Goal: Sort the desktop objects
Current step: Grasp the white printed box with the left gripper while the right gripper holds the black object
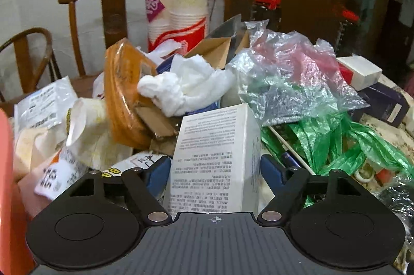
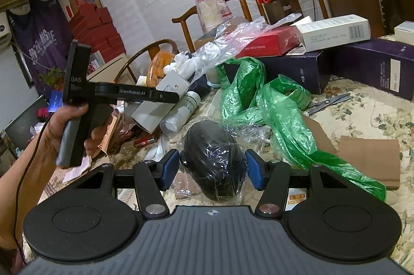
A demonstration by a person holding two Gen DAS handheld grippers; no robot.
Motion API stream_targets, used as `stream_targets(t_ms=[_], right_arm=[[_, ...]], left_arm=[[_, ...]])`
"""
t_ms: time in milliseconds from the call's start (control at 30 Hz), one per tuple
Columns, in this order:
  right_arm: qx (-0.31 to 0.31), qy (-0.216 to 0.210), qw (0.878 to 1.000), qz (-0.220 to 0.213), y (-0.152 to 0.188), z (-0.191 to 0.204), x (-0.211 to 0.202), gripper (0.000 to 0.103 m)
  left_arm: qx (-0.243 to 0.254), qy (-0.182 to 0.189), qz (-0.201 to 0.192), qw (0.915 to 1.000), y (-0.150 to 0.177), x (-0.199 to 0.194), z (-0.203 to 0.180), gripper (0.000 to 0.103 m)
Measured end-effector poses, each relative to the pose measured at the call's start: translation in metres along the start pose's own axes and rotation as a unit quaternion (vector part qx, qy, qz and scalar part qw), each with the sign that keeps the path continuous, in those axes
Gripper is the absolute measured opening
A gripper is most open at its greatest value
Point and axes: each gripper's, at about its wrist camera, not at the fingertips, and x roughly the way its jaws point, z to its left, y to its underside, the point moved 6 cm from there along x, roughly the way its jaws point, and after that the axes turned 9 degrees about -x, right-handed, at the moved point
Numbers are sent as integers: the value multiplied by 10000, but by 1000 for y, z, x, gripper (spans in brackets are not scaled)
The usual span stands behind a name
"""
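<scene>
a white box (image 1: 214, 158) printed with small text stands tilted between the blue pads of the left gripper (image 1: 216, 171); the left pad (image 1: 157, 174) sits at the box's edge and the right pad (image 1: 271, 171) just beside its other side, but whether they press on it cannot be told. behind the box lies a heap: a crumpled white tissue (image 1: 186, 86), an orange packet (image 1: 124, 91), clear plastic wrap (image 1: 289, 73) and a green plastic bag (image 1: 344, 145), with a stack of paper cups (image 1: 181, 16) further back. in the right wrist view, the right gripper (image 2: 212, 168) holds a black rounded object wrapped in clear film (image 2: 214, 158), its pads against both sides, low over the floral tablecloth (image 2: 362, 119). a hand (image 2: 64, 124) grasps the left gripper's handle at the left.
</scene>
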Motion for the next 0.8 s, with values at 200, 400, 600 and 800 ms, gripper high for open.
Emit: stream_targets(t_ms=[200, 400, 600, 800], right_arm=[[-48, 58, 10000, -3, 1, 2, 1, 61], [-212, 283, 9993, -110, 1, 2, 0, 61], [-541, 547, 9966, -301, 2, 10, -1, 61], [-746, 664, 9943, -362, 4, 15, 0, 61]], left_arm=[[55, -705, -420, 9966, 17, -9, -12, 76], [-4, -1269, -866, 9881, 32, -26, -24, 76], [-269, -1421, -1245, 9816, 43, -47, -30, 75], [-438, -1445, -1443, 9779, 52, -64, -36, 75]])
